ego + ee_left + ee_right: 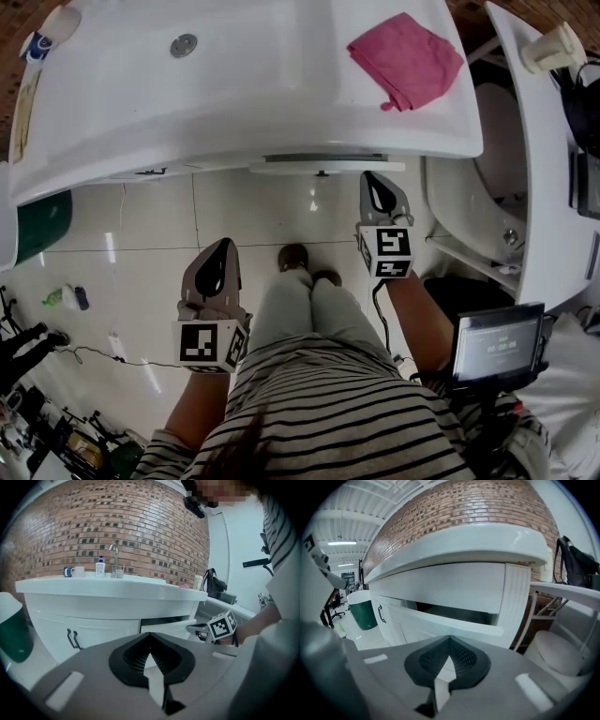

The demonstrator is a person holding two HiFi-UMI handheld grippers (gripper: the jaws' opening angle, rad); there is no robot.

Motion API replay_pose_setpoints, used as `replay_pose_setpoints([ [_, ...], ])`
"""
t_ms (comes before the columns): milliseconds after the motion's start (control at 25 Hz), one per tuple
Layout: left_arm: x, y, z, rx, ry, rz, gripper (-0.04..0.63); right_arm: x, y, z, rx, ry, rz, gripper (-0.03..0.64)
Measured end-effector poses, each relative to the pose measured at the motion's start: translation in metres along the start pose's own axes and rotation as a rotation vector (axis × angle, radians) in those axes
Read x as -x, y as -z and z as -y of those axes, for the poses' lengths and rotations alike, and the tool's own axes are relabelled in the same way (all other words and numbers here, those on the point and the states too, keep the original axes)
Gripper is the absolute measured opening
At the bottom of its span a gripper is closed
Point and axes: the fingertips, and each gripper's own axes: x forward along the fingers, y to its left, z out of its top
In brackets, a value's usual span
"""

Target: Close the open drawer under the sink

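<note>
The drawer (323, 167) under the white sink counter (234, 103) stands slightly pulled out; its curved white front (454, 623) leaves a dark gap above it. My right gripper (379, 190) is shut and empty, its tips just in front of the drawer front, apparently a little short of it. In the right gripper view the jaws (449, 638) point at the drawer's front panel. My left gripper (218, 266) hangs lower and further left over the floor tiles, shut and empty. From the left gripper view (150, 634) the drawer (168, 622) and the right gripper's marker cube (221, 626) show.
A pink cloth (408, 58) lies on the counter's right end. A toilet (478, 197) stands right of the cabinet, a green bin (37, 225) to the left. Cabinet doors with black handles (71, 639) sit left of the drawer. The person's shoes (295, 258) stand below the drawer.
</note>
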Motion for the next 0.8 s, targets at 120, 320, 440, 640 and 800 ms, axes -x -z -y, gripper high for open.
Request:
replay_pose_setpoints([
  [120, 0.004, 0.011, -0.009, 0.0, -0.019, -0.016, 0.015, -0.016, -0.009, 0.007, -0.006, 0.018, 0.016, 0.0],
  [320, 0.007, 0.02, -0.023, 0.005, -0.044, -0.01, 0.015, -0.04, -0.02, 0.02, -0.036, 0.055, 0.039, 0.0],
  [440, 0.009, 0.023, -0.028, 0.008, -0.055, -0.005, 0.015, -0.041, -0.02, 0.021, -0.064, 0.066, 0.054, 0.002],
  [640, 0.023, 0.007, -0.023, 0.019, -0.066, 0.006, 0.015, -0.014, -0.037, 0.014, -0.057, 0.05, 0.038, 0.001],
  [800, 0.056, -0.025, -0.004, 0.015, -0.057, 0.047, 0.015, 0.059, -0.065, -0.004, -0.074, 0.007, 0.037, 0.0],
])
